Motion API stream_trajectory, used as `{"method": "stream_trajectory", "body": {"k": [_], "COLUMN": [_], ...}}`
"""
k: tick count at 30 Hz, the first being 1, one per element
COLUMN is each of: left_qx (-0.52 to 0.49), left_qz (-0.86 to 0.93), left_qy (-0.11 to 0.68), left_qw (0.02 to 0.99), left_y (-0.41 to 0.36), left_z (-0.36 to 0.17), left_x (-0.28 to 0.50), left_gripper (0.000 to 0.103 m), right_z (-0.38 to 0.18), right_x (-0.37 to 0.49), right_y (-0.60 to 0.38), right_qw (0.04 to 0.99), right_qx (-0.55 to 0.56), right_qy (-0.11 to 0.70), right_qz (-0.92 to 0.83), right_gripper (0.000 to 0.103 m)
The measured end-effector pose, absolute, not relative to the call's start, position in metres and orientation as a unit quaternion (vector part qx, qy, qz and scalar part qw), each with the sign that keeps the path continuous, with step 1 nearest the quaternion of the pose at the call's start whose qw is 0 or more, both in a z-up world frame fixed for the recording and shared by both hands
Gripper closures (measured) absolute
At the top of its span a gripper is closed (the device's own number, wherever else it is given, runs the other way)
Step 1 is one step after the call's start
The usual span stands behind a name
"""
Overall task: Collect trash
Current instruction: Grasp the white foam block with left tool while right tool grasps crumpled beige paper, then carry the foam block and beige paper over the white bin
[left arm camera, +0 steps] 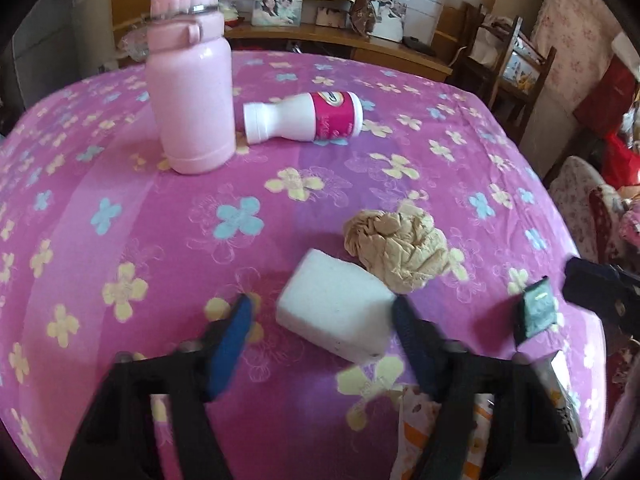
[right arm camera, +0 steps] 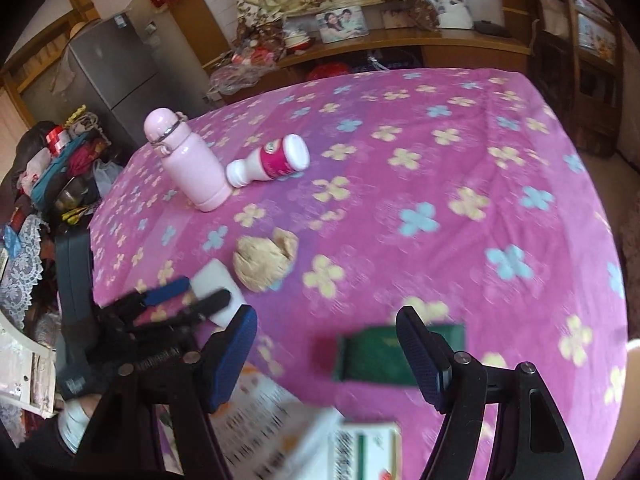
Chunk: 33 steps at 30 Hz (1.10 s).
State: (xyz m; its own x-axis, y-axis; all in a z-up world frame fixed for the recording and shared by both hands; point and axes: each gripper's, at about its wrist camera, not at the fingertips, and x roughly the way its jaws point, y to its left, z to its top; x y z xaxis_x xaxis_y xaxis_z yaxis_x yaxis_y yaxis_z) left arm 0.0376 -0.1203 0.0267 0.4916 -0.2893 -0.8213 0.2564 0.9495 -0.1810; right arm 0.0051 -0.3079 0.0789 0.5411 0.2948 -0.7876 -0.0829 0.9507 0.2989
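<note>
A white foam block (left arm camera: 336, 304) lies on the pink flowered tablecloth (left arm camera: 168, 216). My left gripper (left arm camera: 320, 340) stands open around it, the right pad near its corner and the left pad apart from it. Just behind the block sits a crumpled beige paper ball (left arm camera: 400, 248). A white bottle with a pink label (left arm camera: 304, 116) lies on its side further back. My right gripper (right arm camera: 328, 356) is open over a small dark green box (right arm camera: 380, 352), with its pads not pressing on it. The right wrist view also shows the left gripper (right arm camera: 188, 300) at the block (right arm camera: 218, 280).
A tall pink flask (left arm camera: 188, 80) stands upright beside the lying bottle. Printed packets (right arm camera: 256, 412) and a white-and-green carton (right arm camera: 364, 448) lie at the table's near edge. Wooden chairs (left arm camera: 512, 68), a cluttered sideboard (right arm camera: 400, 40) and a grey fridge (right arm camera: 116, 68) surround the table.
</note>
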Motion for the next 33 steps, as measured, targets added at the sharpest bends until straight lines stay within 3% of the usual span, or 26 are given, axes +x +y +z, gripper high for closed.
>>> {"method": "stream_trajectory", "body": {"k": [5, 7, 12, 15, 16, 17, 19, 29, 30, 31, 33], "left_qx": [-0.002, -0.008, -0.014, -0.018, -0.019, -0.020, -0.031, -0.067, -0.065, -0.062, -0.056], "left_qz": [-0.168, -0.172, -0.169, -0.169, -0.172, -0.174, -0.174, -0.139, -0.140, -0.147, -0.149], "left_qy": [0.467, 0.467, 0.464, 0.467, 0.467, 0.467, 0.468, 0.490, 0.485, 0.487, 0.486], "left_qw": [0.868, 0.867, 0.869, 0.868, 0.867, 0.867, 0.866, 0.858, 0.861, 0.859, 0.859], "left_y": [-0.110, -0.101, -0.088, -0.086, -0.087, -0.087, -0.087, -0.097, -0.097, -0.099, -0.101], "left_z": [0.039, 0.045, 0.049, 0.045, 0.045, 0.044, 0.042, 0.016, 0.017, 0.017, 0.020], "left_x": [0.026, 0.023, 0.018, 0.020, 0.021, 0.022, 0.025, 0.049, 0.049, 0.048, 0.043], "left_gripper": [0.065, 0.089, 0.089, 0.078, 0.074, 0.060, 0.040, 0.039, 0.043, 0.053, 0.060], "right_z": [0.076, 0.069, 0.044, 0.030, 0.027, 0.026, 0.030, 0.073, 0.076, 0.079, 0.085], "right_x": [0.041, 0.057, 0.091, 0.097, 0.096, 0.094, 0.084, 0.030, 0.023, 0.017, 0.003], "right_y": [-0.277, -0.263, -0.230, -0.220, -0.219, -0.219, -0.224, -0.272, -0.276, -0.281, -0.289], "right_qw": [0.861, 0.851, 0.835, 0.831, 0.834, 0.836, 0.845, 0.874, 0.876, 0.878, 0.883], "right_qx": [0.097, 0.093, 0.069, 0.049, 0.043, 0.042, 0.049, 0.062, 0.064, 0.068, 0.074], "right_qy": [0.484, 0.499, 0.531, 0.541, 0.539, 0.535, 0.519, 0.467, 0.462, 0.458, 0.448], "right_qz": [0.124, 0.132, 0.131, 0.115, 0.109, 0.111, 0.118, 0.120, 0.121, 0.121, 0.122], "right_gripper": [0.028, 0.028, 0.028, 0.030, 0.037, 0.063, 0.064, 0.065, 0.065, 0.065, 0.065]}}
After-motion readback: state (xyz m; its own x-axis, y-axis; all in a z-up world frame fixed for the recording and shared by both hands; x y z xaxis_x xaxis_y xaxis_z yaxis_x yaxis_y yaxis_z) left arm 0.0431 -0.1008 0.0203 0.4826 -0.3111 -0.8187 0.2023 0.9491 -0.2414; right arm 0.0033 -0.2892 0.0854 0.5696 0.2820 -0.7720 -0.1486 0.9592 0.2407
